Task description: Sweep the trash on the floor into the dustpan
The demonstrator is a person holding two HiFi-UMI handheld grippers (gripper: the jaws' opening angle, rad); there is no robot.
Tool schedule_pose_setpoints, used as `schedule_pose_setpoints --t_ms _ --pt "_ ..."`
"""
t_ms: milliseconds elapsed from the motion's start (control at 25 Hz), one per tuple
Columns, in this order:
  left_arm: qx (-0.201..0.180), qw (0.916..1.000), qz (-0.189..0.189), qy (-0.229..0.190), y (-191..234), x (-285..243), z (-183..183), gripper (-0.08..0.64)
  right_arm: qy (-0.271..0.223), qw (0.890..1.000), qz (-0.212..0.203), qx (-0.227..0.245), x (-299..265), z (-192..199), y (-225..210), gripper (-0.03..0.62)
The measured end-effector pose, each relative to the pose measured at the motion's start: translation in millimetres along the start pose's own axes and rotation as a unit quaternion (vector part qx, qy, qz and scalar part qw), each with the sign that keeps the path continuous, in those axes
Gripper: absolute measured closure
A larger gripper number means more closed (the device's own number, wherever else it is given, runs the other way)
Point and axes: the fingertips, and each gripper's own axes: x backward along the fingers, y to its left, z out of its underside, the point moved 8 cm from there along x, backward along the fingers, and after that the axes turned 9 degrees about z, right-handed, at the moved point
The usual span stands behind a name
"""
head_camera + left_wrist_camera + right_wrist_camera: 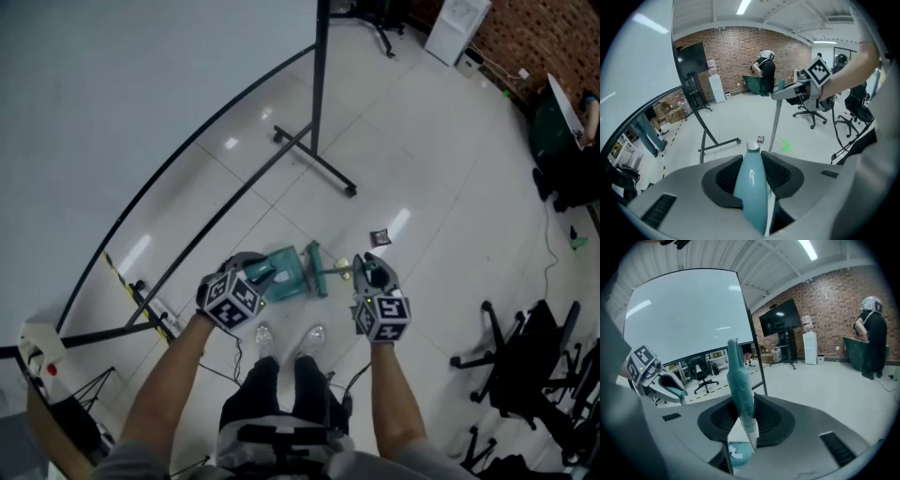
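At the bottom of the head view, the person's pale shoes point(291, 339) stand on the glossy tiled floor point(441, 197), with both forearms reaching up the frame from the lower edge. Just above the shoes, left of centre, the left tongs point(251, 277) are pinched shut on the teal dustpan handle point(752, 187), which fills the gap between the dark pads in the left gripper view. The dustpan point(286, 272) itself lies on the floor at frame centre, directly beyond those tongs.

To its right, the right tongs point(369, 270) are clamped on the broom handle point(739, 380); in the right gripper view the teal grip runs up between the pads and past them. The broom head point(314, 265) sits on the tiles touching the dustpan's right edge, between the two tongs.

A little farther up and right of the broom head, apart from it, a small dark wrapper point(380, 237) lies on the bare floor; what it held cannot be made out. The left gripper view shows a green mark point(786, 146) on the tiles near it.

Beyond that, a black wheeled stand point(314, 155) carries a large whiteboard point(112, 94) across the upper left. Black office chairs point(525, 366) crowd the lower right. Farthest off, at the upper right corner, runs a brick wall point(534, 37), where a person point(765, 72) stands in the left gripper view.
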Motion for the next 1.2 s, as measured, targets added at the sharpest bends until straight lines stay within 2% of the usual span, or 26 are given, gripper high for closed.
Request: schedule_pose_setpoints --t_ms 160,400,840,1080,1200 --pt "0.0 1.0 -0.001 -0.003 3.2 2.8 2.5 0.431 0.022 0.998 -0.046 -0.035 0.7 18.2 21.0 0.494" --pt "0.002 0.9999 0.004 -0.013 7.3 9.4 17.9 0.431 0.024 0.996 -0.086 -0.019 7.1 3.2 38.9 0.494" --pt "0.004 1.0 0.007 0.002 0.3 33.5 26.2 0.431 -0.05 0.997 -0.052 -0.025 16.5 -55.3 17.7 0.502" --pt "0.021 0.9996 -0.001 0.016 0.8 32.2 28.8 0.43 -0.073 0.997 -0.029 0.024 -9.2 -61.6 1.8 0.5" --pt "0.029 0.9993 -0.008 0.02 1.2 30.2 24.0 0.43 -0.062 0.997 -0.021 0.044 -17.7 -60.8 2.0 0.5"
